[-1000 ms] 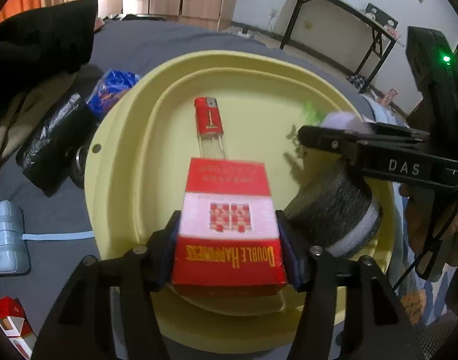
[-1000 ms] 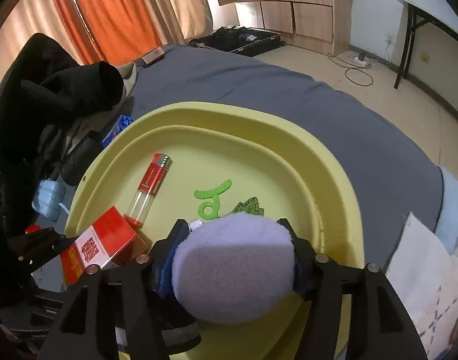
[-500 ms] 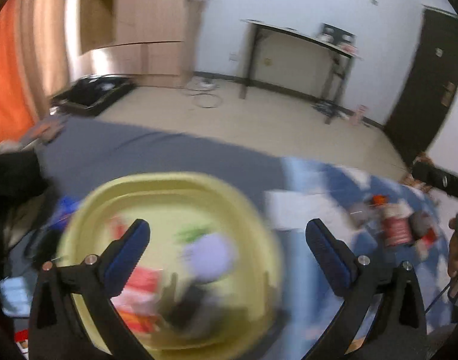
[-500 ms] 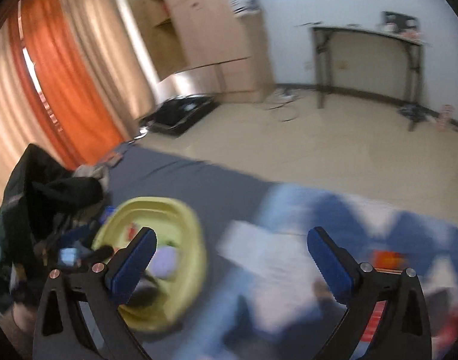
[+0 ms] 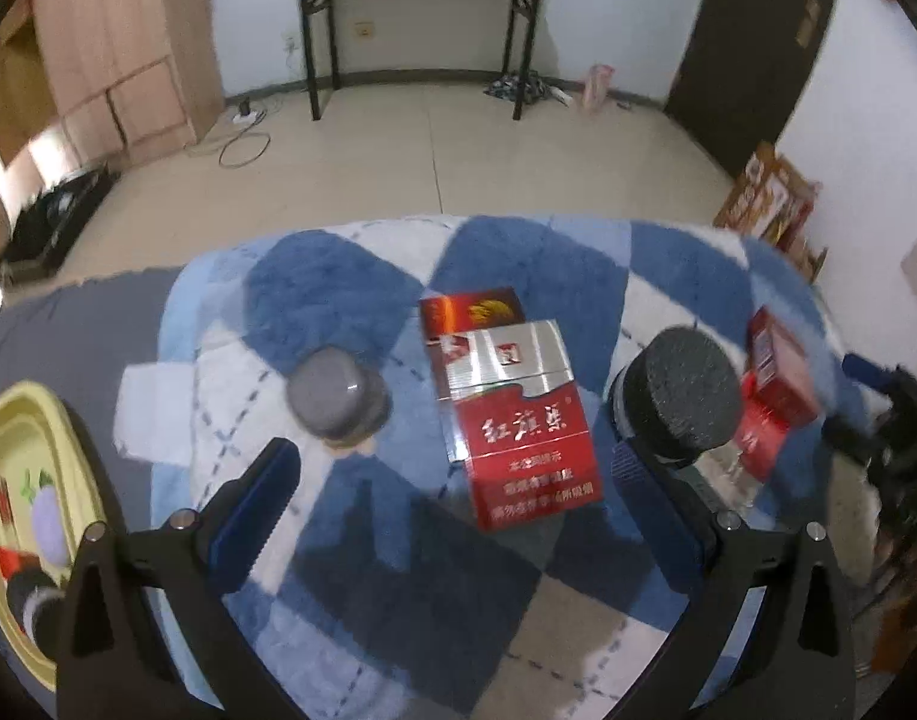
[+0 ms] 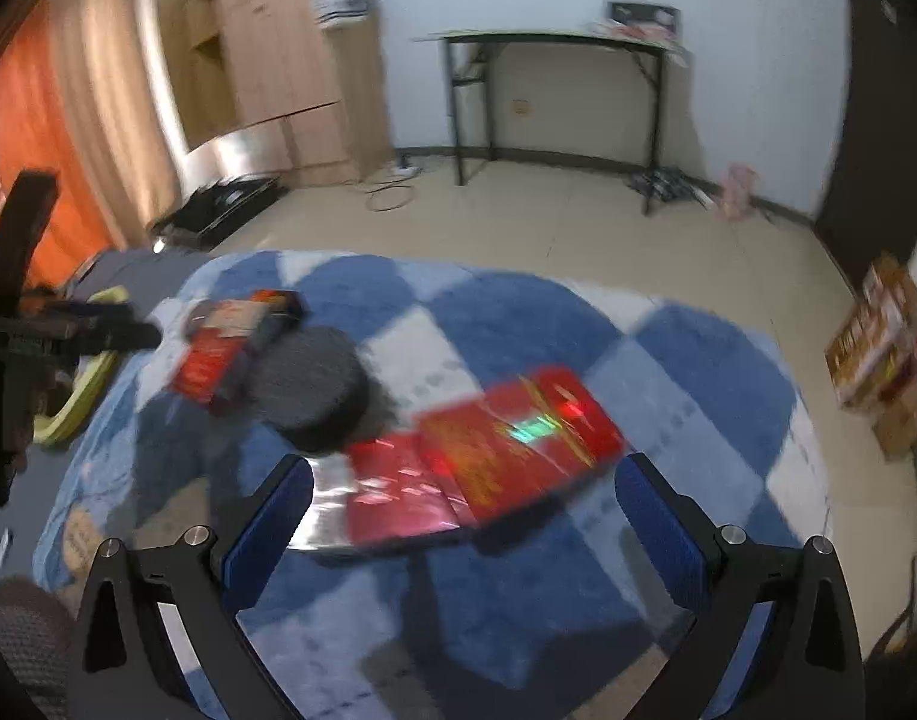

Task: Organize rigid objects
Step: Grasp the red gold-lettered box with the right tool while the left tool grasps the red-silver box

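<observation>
Left gripper [image 5: 452, 471] fingers spread, nothing between pads; red-and-silver cigarette pack [image 5: 509, 414] lies flat on blue-white rug [image 5: 332, 276], between and beyond fingertips. Right gripper [image 6: 461, 495] likewise spread, empty, over red packs [image 6: 488, 462].

Fluffy blue-and-white diamond-patterned blanket [image 5: 338, 282] over a grey bed sheet [image 5: 68, 330]. On the blanket: red-and-silver cigarette pack [image 5: 512, 420], grey round puck [image 5: 337, 393], black foam-topped cylinder [image 5: 683, 393], red carton [image 5: 779, 372]. On the sheet: yellow plastic tray [image 5: 14, 414].
</observation>
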Motion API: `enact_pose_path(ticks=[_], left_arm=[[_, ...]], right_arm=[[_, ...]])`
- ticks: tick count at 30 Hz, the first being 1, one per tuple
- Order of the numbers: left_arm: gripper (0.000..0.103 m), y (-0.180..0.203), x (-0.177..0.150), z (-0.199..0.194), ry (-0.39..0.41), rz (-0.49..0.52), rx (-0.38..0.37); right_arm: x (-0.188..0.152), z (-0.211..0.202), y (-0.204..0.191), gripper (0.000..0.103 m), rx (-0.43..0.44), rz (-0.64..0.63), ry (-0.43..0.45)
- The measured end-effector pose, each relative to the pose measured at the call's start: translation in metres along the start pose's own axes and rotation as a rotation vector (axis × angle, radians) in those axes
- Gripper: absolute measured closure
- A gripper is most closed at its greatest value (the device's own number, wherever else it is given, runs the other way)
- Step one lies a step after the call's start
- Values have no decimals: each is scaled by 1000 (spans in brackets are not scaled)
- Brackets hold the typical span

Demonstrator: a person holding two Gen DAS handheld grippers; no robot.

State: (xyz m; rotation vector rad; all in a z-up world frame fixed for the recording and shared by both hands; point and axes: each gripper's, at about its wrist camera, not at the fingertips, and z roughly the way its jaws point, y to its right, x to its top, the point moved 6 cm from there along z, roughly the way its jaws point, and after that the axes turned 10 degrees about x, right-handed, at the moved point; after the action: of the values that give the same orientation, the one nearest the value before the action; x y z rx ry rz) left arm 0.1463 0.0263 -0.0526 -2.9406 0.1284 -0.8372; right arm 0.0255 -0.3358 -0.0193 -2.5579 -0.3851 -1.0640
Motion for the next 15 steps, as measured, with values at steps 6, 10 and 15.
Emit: enact_pose_path(ticks=[6,10,15], left_arm=[[0,12,-8,28,-59,-10,-3],[0,17,-8,38,-60,9,11],[3,19,-8,46,-64,-14,-2]], right_arm=[[-4,42,32,0,106,23,-43],[-2,57,46,0,120,13,-41],[6,71,58,0,119,0,-23]])
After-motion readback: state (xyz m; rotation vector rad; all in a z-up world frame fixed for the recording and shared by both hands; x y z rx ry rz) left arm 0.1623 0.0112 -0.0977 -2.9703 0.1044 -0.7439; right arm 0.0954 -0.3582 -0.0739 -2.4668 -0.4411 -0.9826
